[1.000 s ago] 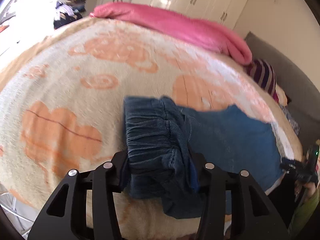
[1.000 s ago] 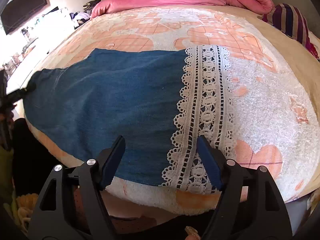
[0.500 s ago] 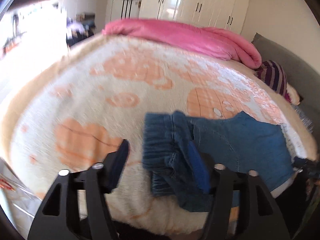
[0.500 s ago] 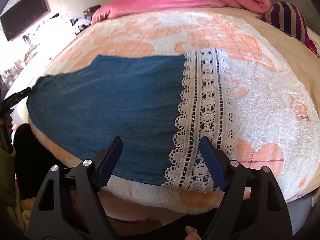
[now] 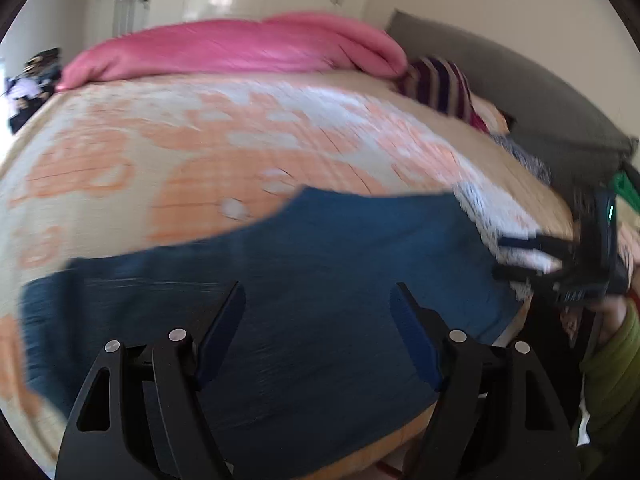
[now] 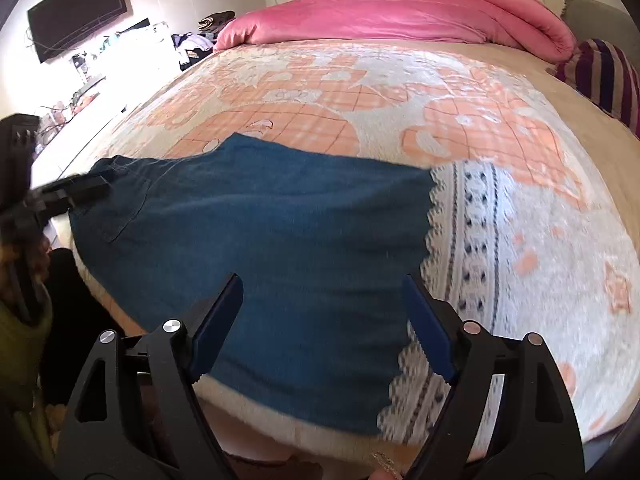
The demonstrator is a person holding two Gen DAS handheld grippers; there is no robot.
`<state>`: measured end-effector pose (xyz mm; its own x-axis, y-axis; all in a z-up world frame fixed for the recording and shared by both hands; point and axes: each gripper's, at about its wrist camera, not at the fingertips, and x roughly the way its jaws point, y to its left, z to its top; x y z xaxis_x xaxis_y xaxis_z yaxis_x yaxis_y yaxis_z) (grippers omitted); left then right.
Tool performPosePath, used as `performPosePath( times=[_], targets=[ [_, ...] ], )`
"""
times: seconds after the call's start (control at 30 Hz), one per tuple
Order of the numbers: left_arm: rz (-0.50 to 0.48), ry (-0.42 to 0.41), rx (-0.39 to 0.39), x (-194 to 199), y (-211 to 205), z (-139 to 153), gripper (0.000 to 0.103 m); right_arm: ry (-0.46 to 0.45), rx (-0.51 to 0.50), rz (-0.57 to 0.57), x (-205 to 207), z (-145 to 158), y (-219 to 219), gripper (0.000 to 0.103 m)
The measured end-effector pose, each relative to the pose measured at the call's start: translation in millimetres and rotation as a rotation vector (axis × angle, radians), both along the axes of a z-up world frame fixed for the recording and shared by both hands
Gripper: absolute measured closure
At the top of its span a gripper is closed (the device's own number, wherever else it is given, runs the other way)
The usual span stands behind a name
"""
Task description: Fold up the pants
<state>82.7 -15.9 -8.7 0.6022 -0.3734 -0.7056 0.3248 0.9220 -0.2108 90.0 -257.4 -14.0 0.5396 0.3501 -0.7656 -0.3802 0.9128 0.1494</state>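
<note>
your left gripper hangs nearest, its jaws opening, nothing pinched between them and only the blue pants lying beneath. your right gripper is likewise released, jaws wide and empty, poised above the same cloth. the pants lie flat along the near edge of the bed, on an orange-and-white blanket, waist toward your left side and white lace hem toward your right. beyond, a rolled pink duvet crosses the far end, a striped cushion beside it. a wall television hangs farthest left.
</note>
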Motion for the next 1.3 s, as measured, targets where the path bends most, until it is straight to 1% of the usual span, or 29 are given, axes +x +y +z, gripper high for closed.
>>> performPosePath(
  times=[0.03,0.07,0.13,0.17,0.2,0.23,0.27,0.3,0.33,0.4,0.43,0.47,0.53,0.6,0.7,0.87,0.93,1.03,1.07,1.1,1.17,1.2,1.27,1.3],
  targets=[
    [-0.010,0.016,0.016,3.9,-5.6,-7.0,0.029,0.006,-0.001,-0.009,4.2,-1.1,-0.8,0.028],
    [-0.016,0.030,0.034,8.4,-11.4,-15.3,0.027,0.017,-0.002,-0.021,8.4,-3.0,-2.4,0.028],
    [0.002,0.077,0.107,17.2,-15.3,-36.5,0.024,0.062,-0.043,-0.077,16.1,-13.3,-8.9,0.026],
    [0.003,0.085,0.130,18.5,-14.6,-43.6,0.024,0.103,-0.061,-0.113,19.6,-22.8,-16.0,0.026],
    [-0.001,0.083,0.146,18.2,-13.2,-50.2,0.024,0.116,-0.035,-0.116,19.9,-27.1,-21.1,0.026],
    [-0.009,0.071,0.146,15.7,-12.8,-51.6,0.024,0.110,0.005,-0.116,18.4,-28.6,-26.5,0.026],
    [-0.013,0.068,0.149,14.1,-11.5,-50.3,0.024,0.100,0.034,-0.116,16.1,-28.5,-30.6,0.026],
    [-0.010,0.076,0.152,13.6,-10.9,-46.0,0.024,0.094,0.037,-0.114,14.9,-28.4,-31.2,0.026],
    [-0.005,0.077,0.146,13.1,-10.7,-41.3,0.024,0.086,0.034,-0.112,13.8,-28.8,-30.6,0.026],
    [-0.018,0.039,0.080,15.4,-10.1,-21.1,0.024,0.072,0.021,-0.108,12.2,-29.8,-27.9,0.024],
    [-0.025,0.026,0.060,17.5,-10.0,-14.9,0.024,0.064,0.017,-0.104,11.1,-29.9,-26.2,0.023],
    [-0.028,0.014,0.054,21.8,-10.6,-8.8,0.024,0.056,0.015,-0.103,10.2,-30.1,-24.6,0.022],
    [-0.020,-0.005,0.087,38.4,-13.6,-0.7,0.024,0.049,0.029,-0.107,7.9,-29.6,-26.0,0.022],
    [-0.017,0.006,0.087,56.4,-16.0,1.4,0.024,0.035,0.054,-0.124,2.8,-24.7,-29.4,0.022],
    [-0.034,0.048,0.051,83.8,-19.4,-2.3,0.024,0.006,0.085,-0.149,-1.1,-9.8,-43.3,0.022],
    [-0.048,0.092,0.048,117.9,-27.8,-16.9,0.024,-0.008,0.164,-0.226,13.7,8.2,-73.5,0.022],
    [-0.032,0.094,0.037,125.2,-26.0,-25.1,0.024,0.001,0.177,-0.245,27.6,9.9,-84.2,0.022],
    [-0.046,0.114,-0.012,131.3,-23.1,-37.3,0.026,0.041,0.180,-0.297,56.0,6.4,-95.2,0.022],
    [-0.057,0.122,-0.029,132.2,-23.2,-40.3,0.031,0.045,0.196,-0.302,67.8,4.8,-98.3,0.022],
    [-0.073,0.139,-0.055,133.5,-23.0,-43.5,0.033,0.050,0.202,-0.302,75.0,3.5,-99.9,0.023],
    [-0.089,0.153,-0.093,136.0,-22.8,-47.3,0.036,0.086,0.212,-0.310,91.1,-4.6,-105.2,0.029],
    [-0.095,0.155,-0.107,137.5,-22.9,-48.3,0.038,0.119,0.224,-0.313,100.1,-11.2,-107.0,0.033],
    [-0.106,0.158,-0.130,139.1,-23.3,-49.5,0.041,0.171,0.275,-0.283,112.1,-25.0,-106.8,0.042],
    [-0.110,0.162,-0.149,140.3,-23.5,-50.4,0.041,0.191,0.295,-0.267,115.2,-30.4,-105.9,0.050]
  ],
)
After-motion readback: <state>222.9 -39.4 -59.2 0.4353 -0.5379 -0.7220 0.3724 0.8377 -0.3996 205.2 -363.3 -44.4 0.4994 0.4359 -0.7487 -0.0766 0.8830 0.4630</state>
